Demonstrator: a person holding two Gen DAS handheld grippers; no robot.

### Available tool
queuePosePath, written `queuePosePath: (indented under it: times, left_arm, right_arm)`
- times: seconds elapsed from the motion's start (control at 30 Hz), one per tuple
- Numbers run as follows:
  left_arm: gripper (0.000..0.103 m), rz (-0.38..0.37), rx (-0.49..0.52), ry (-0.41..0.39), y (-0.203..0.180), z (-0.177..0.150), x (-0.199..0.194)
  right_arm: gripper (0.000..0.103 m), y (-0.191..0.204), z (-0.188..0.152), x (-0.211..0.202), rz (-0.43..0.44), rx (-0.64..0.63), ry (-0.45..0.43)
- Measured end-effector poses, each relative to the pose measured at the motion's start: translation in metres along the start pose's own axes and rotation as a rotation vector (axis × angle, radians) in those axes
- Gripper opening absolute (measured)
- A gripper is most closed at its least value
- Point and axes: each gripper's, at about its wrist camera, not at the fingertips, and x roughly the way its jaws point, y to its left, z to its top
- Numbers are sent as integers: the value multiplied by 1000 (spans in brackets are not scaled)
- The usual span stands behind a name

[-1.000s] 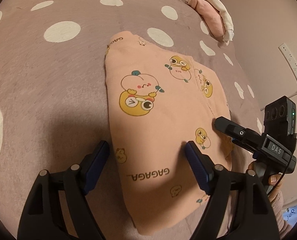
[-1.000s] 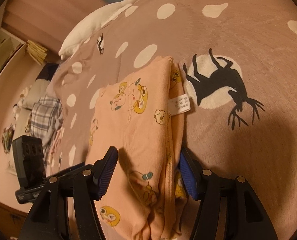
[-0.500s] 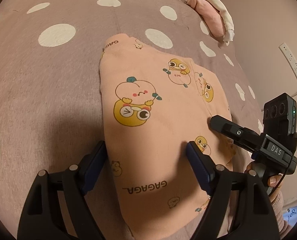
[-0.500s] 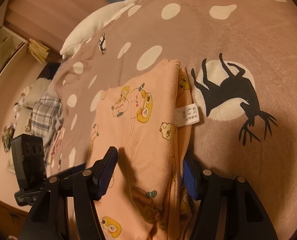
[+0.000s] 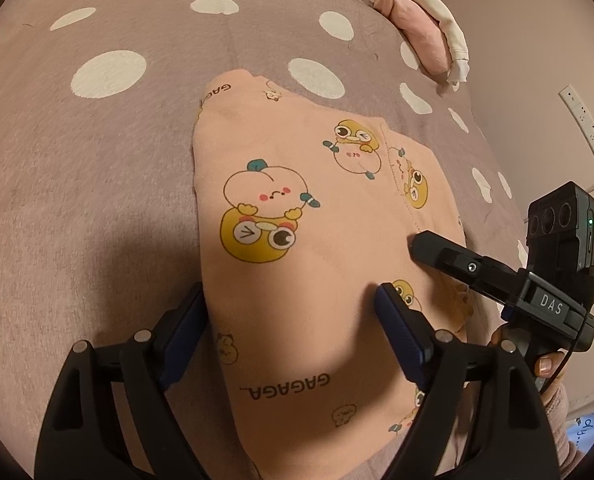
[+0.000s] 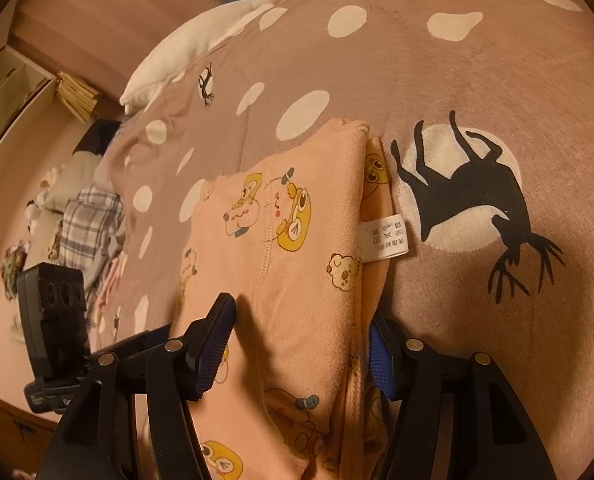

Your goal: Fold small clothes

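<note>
The peach garment [image 5: 297,272] lies folded on the mauve spotted bedspread [image 5: 77,168], and I see it running straight out ahead of both pairs of fingers. It carries yellow cartoon figures and the word GAGAGA. From my left gripper [image 5: 293,320], the cloth fills the gap between the two blue pads: its left folded edge runs just inside the left pad, and the right pad stands on the fabric itself. The jaws are spread wide and I see no pinch of cloth between them, so I read this one as released.

From my right gripper [image 6: 301,340], the stacked layers of the garment sit between the fingers, the left pad lying on top of the cloth and the right pad at the folded edge where the layers show. Whether those pads are pressing the fabric or only straddling it, I cannot tell. Beyond the right finger a white care label [image 6: 383,240] sticks out from the garment's edge, and just past that the bedspread shows a black deer on a white disc [image 6: 465,196].

In the left view the right gripper reaches in from the right onto the cloth, a hand [image 5: 537,360] on its handle. Far beyond the fingers, a pink and white cushion [image 5: 425,36] lies at the bed's edge.
</note>
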Motion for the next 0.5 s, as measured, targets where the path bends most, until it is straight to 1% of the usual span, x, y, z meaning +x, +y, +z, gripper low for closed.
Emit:
queuePosePath:
  times: [0.5]
  left_arm:
    - [83,2,5,-1,-1,5,3]
  right_arm:
    - [61,5,6,6,-17,-41,16]
